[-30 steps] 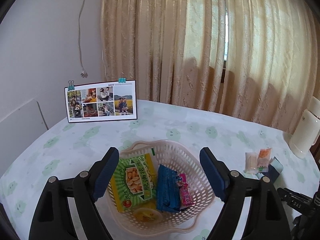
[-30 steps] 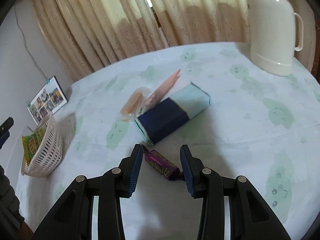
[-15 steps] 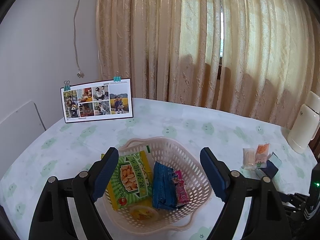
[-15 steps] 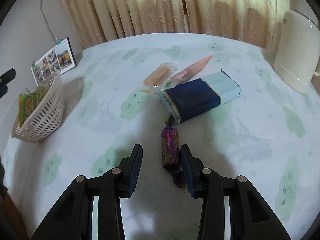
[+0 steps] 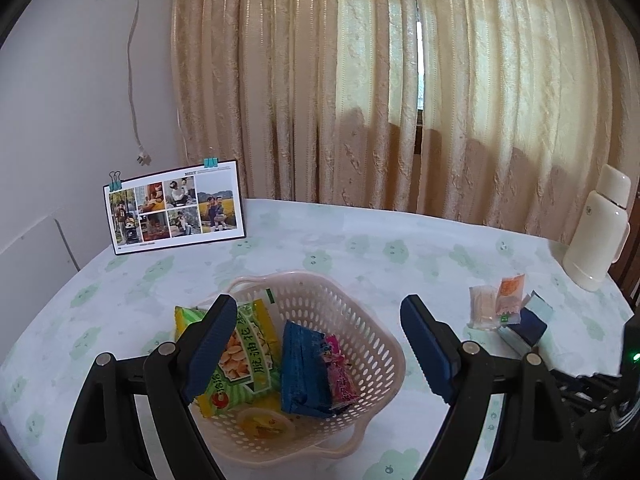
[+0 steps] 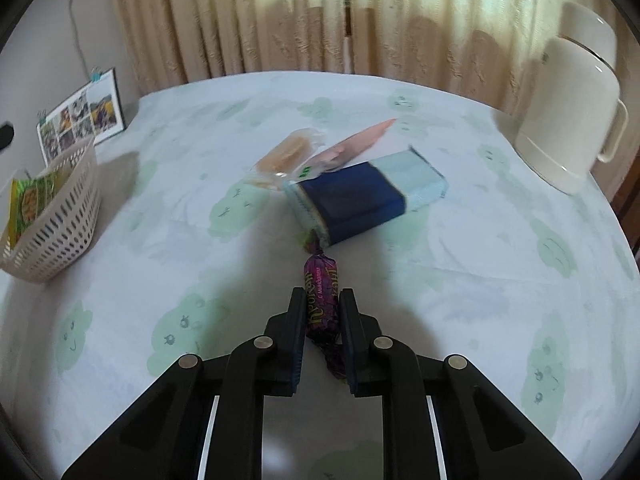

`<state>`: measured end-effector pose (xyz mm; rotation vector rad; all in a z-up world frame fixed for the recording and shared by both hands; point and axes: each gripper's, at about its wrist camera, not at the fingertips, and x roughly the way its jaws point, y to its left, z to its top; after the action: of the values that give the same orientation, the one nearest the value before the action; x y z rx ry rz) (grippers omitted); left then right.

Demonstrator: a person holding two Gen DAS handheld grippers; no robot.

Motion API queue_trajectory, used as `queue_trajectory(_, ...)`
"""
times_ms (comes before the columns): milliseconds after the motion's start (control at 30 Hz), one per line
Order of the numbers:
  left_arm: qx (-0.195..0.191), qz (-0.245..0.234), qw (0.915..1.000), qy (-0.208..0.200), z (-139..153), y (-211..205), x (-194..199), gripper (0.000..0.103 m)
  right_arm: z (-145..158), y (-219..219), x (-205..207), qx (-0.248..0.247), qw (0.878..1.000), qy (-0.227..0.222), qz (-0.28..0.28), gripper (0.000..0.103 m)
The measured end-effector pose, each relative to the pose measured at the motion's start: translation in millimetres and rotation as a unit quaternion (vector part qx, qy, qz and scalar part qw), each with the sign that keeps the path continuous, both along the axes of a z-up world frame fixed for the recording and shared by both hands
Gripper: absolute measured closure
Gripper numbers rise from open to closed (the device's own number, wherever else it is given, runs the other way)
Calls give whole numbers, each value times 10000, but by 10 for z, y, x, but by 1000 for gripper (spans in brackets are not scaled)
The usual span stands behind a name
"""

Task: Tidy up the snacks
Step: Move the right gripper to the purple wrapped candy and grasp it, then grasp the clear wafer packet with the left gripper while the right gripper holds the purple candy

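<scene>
The purple candy (image 6: 321, 300) is lying on the table (image 6: 460, 300), near the blue box (image 6: 362, 196), and the right gripper (image 6: 322, 312) is pinching it between closed jaws. The left gripper (image 5: 316, 348) is hanging open over the basket (image 5: 360, 312) at far left.
</scene>
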<state>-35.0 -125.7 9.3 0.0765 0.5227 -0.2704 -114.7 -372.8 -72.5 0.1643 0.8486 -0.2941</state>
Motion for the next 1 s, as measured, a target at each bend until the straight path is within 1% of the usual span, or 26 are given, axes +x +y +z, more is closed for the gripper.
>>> queue_trajectory(200, -38, -228, 9997, 58, -57, -110, -38, 22, 131, -179, -188, 118, 9993, -265, -237, 86)
queue_trajectory(267, 20, -302, 9995, 23, -88, -190, -67, 22, 154, -249, -265, 151, 9988, -326, -334, 86)
queue_trajectory(333, 177, -398, 9991, 3, -133, -333, -79, 22, 156, -329, -327, 191, 9981, -357, -460, 86)
queue_trajectory(433, 504, -552, 9971, 150, -192, -608, -42, 22, 136, -426, -392, 231, 9974, -333, -587, 86)
queue_trajectory(533, 612, -773, 9949, 200, -190, -855, -4, 22, 125, -513, -466, 262, 9970, -323, -648, 86)
queue_trajectory(700, 908, -1097, 9897, -101, -170, -1375, 14, 23, 76, -694, -539, 606, 9940, -305, -854, 86)
queue_trajectory(767, 958, -1270, 9872, -127, -210, -1555, 68, 28, 66, -720, -527, 675, 9937, -302, -848, 86)
queue_trajectory(800, 980, -1311, 9865, -36, -257, -1649, 136, 34, 70, -723, -528, 705, 9934, -318, -847, 86)
queue_trajectory(833, 1001, -1337, 9858, 169, -322, -1736, 238, 42, 72, -716, -527, 725, 9934, -321, -831, 86)
queue_trajectory(867, 998, -1355, 9851, 358, -369, -1786, 319, 46, 72, -706, -522, 732, 9936, -315, -795, 86)
queue_trajectory(900, 946, -1404, 9835, 635, -443, -1842, 429, 54, 72, -702, -517, 736, 9937, -313, -779, 86)
queue_trajectory(933, 871, -1469, 9813, 886, -510, -1879, 517, 58, 72, -693, -511, 748, 9938, -312, -765, 86)
queue_trajectory(1000, 667, -1649, 9747, 1356, -647, -1933, 673, 58, 73, -666, -504, 775, 9939, -310, -714, 86)
